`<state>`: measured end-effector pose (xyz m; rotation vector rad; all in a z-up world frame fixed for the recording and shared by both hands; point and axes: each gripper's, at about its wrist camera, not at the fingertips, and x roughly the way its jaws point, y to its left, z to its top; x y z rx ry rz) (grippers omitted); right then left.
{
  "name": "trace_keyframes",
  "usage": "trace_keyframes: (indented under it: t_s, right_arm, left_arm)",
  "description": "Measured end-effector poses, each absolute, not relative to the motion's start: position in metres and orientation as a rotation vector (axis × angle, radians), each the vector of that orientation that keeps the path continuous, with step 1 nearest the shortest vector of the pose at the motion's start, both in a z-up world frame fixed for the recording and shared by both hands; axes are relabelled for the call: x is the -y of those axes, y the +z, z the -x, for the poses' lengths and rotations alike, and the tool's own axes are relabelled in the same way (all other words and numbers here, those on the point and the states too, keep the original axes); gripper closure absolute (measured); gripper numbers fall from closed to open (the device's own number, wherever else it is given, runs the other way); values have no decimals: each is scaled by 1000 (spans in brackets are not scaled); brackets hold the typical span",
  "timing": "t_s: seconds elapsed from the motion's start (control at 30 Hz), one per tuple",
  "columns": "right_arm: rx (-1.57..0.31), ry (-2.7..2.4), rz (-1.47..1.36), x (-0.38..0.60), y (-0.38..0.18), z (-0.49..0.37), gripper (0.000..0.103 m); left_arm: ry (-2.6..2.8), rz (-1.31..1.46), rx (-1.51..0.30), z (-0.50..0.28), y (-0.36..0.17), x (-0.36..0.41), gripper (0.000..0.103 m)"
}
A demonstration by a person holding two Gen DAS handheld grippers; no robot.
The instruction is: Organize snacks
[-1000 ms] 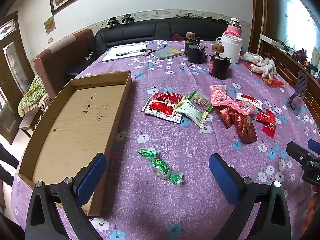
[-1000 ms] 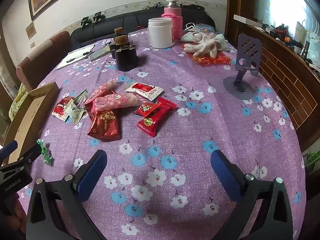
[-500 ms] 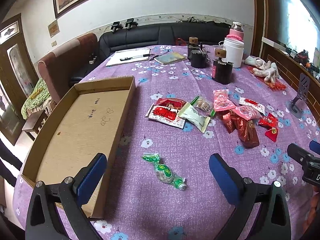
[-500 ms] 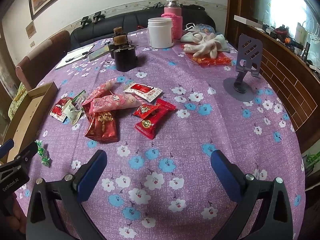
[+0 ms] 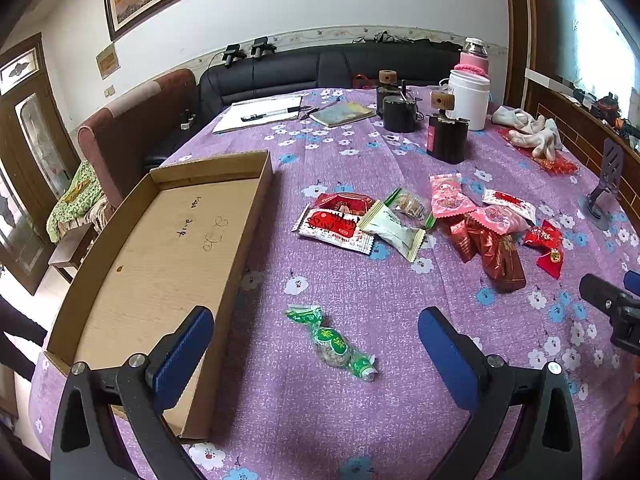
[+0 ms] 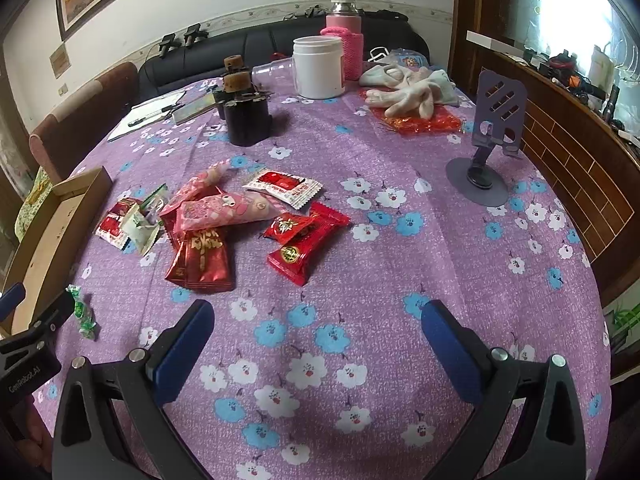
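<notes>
The left gripper (image 5: 316, 352) hangs above the purple tablecloth (image 5: 344, 420) with its jaws wide apart and nothing between them. The green twist-wrapped candy (image 5: 332, 344) lies directly between and just ahead of the blue pads (image 5: 182, 356), apart from them. That lone candy looks like the likely first pick, since it sits nearest the cardboard tray (image 5: 256, 216), which lies at about 10 o'clock from the gripper and holds no snacks yet.

The right gripper (image 6: 318, 340) also has its jaws spread and empty, over bare cloth. The main snack pile lies toward 11 o'clock from it: 2 red packets (image 6: 304, 240), a pink pouch (image 6: 224, 210) and a dark red foil pack (image 6: 202, 260), overlapping one another. Keeping both sets of jaws open probably leaves either hand ready to close on a wrapper.
</notes>
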<state>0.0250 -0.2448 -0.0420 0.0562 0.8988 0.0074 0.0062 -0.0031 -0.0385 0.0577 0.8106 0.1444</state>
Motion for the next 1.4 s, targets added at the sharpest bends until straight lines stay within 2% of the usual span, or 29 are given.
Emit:
trace_keyframes:
  t_s: [0.97,1.2,1.3,1.37,1.4]
  right_arm:
    - [-901,15,-81,241,-64,-58,0]
    - [-891,34,-75,242,-65,-61,0]
    - [-890,44,-88,244,-67,-65,0]
    - [-898,43,-83,244,-69,-68,0]
    - [-902,44,-81,244,-70,-69,1]
  left_arm:
    - [34,51,-915,-5,-58,-26,0]
    - [104,7,-949,-17,-62,-15,1]
    - [121,-8,-966,-23,-66,-10,8]
    - [112,-4,-1003,-27,-73,-7,27]
    - [105,8,-1022,-29,-76,-8,30]
